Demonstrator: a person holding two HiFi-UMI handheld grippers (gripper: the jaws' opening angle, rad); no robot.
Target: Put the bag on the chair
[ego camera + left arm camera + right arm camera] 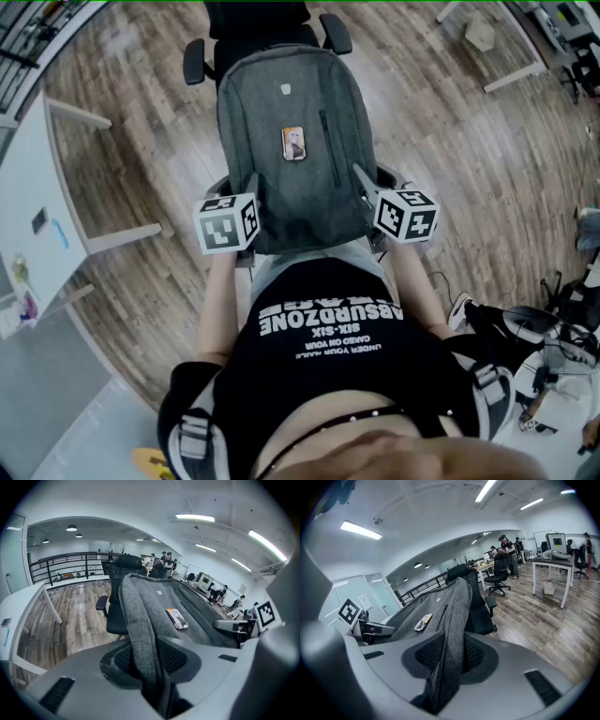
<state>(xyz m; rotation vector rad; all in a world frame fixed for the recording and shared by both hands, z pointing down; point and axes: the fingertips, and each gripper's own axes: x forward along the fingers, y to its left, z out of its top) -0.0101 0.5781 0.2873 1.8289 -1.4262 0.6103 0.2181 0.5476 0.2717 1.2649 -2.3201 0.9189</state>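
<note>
Grey backpack (pixel 292 141) mid-frame looks soft, floppy, probably lightish. Left gripper (pixel 149 665) and right gripper (pixel 446 660) each pinch a lower side edge. That hold seems fine for reaching the office chair (pixel 258 23) up top.

grey fabric backpack (pixel 292 150): front face up, small picture badge (pixel 293 142) and zip showing, centre-top of frame, lower side edges pinched in left tool (pixel 253 187) and right tool (pixel 364 183) | black office chair (pixel 258 19): under and behind backpack, armrests (pixel 194 62) flanking its top
</note>
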